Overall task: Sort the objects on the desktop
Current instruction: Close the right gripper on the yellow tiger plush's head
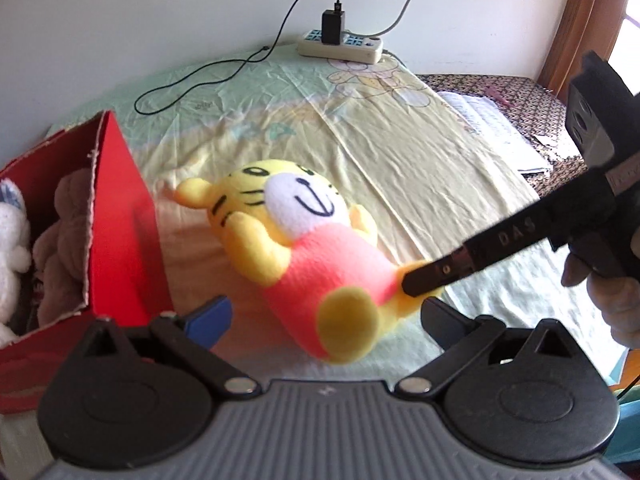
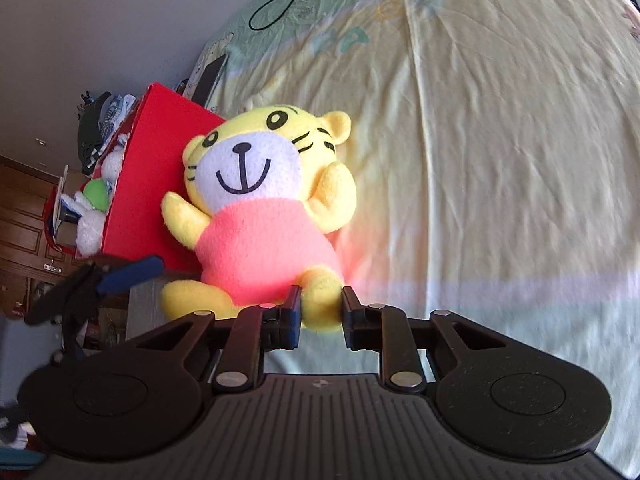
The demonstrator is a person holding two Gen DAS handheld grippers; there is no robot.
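Note:
A yellow tiger plush (image 1: 320, 264) in a pink shirt lies on its back on the pale sheet (image 1: 420, 160), beside a red box (image 1: 124, 232). My right gripper (image 2: 320, 308) is shut on one foot of the tiger plush (image 2: 264, 240), its pads squeezing the foot from both sides. In the left wrist view the right gripper (image 1: 420, 280) reaches in from the right, held by a person's hand (image 1: 612, 296). My left gripper (image 1: 326, 316) stands open just short of the plush's feet, its blue-padded finger close to the red box (image 2: 160, 160). The left gripper (image 2: 96, 284) holds nothing.
The red box holds a white plush (image 1: 12, 240) and a brown plush (image 1: 60, 248). A power strip (image 1: 340, 46) with a charger and a looping black cable (image 1: 192, 84) lies at the far edge by the wall. Papers (image 1: 488, 120) lie on a patterned cloth at the right.

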